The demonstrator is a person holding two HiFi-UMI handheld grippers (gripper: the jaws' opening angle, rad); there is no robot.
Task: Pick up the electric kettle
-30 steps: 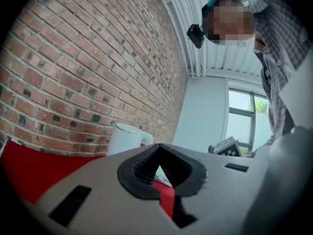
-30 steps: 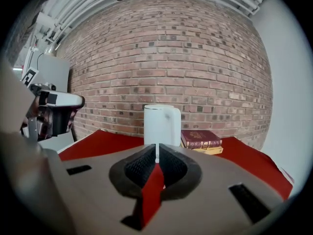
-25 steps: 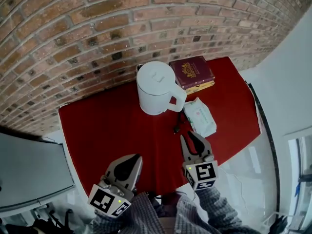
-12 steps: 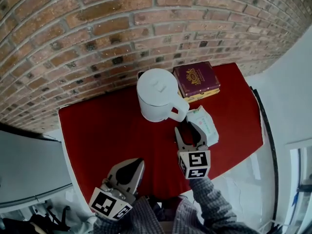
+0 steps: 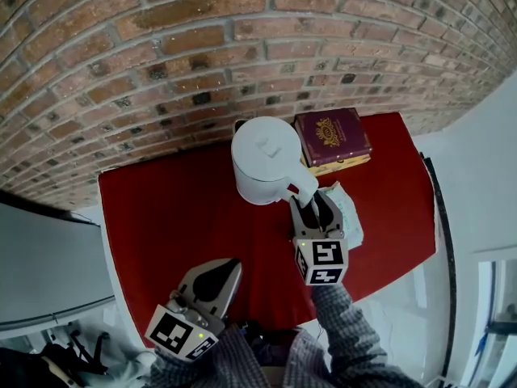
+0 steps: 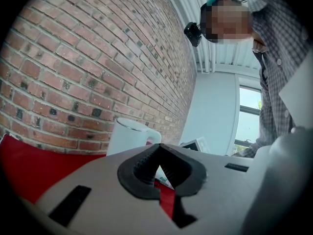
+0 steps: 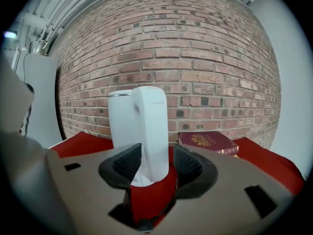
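The white electric kettle (image 5: 263, 160) stands upright on the red tablecloth (image 5: 170, 208), close to the brick wall, with its handle (image 5: 302, 187) turned toward me. My right gripper (image 5: 310, 205) reaches the handle. In the right gripper view its jaws have just been opening and stand wide on either side of the handle (image 7: 152, 131), with a gap showing beside the right pad (image 7: 188, 165). My left gripper (image 5: 220, 272) hangs back over the cloth's near edge, shut and empty. In the left gripper view the kettle (image 6: 128, 136) shows beyond the left gripper's (image 6: 157, 153) closed pads.
A maroon book (image 5: 333, 136) lies right of the kettle against the wall. A white wipes packet (image 5: 347, 213) sits just right of my right gripper. The brick wall (image 5: 202, 47) closes the far side. The table drops off at the right and near edges.
My right gripper has moved forward and up the table to the kettle's handle, and its jaws have spread wide around it. The left gripper has barely shifted.
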